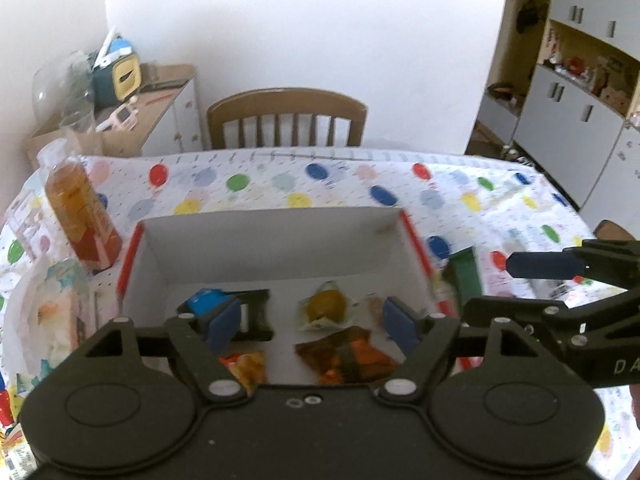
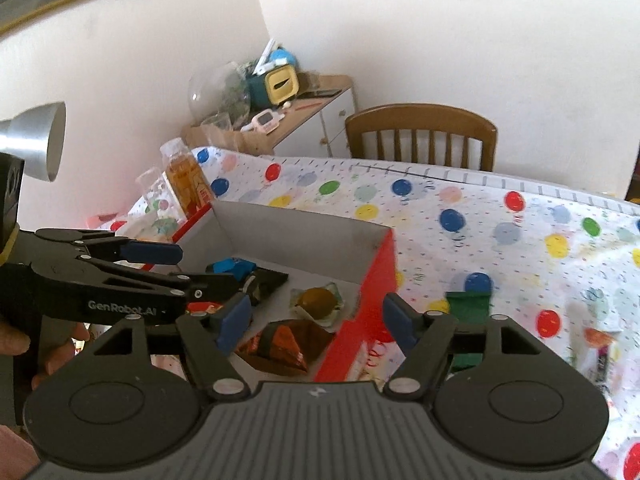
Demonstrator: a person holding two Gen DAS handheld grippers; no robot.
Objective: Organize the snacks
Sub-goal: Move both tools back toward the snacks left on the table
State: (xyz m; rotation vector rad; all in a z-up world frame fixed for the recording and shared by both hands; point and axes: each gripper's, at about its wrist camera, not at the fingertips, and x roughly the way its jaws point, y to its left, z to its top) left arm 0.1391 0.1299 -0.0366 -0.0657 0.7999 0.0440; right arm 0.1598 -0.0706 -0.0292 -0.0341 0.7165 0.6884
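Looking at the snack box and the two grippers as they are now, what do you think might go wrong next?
1. The left gripper and right gripper hang close together, both open and empty; reaching at once, they might collide.
2. The green packet lies outside the box's red wall; a low approach might catch that wall and shift the box.
3. The juice bottle stands beside the box and might be knocked over.

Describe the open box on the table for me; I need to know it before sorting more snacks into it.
The box is an open, lidless rectangular carton, seemingly cardboard, red outside and plain white inside. It sits flat on the balloon-print tablecloth, an orange drink bottle standing beside its left wall. Several wrapped snacks lie on its floor, among them a round yellow-brown sweet and a brown-orange packet. A green packet lies outside, by its right wall.
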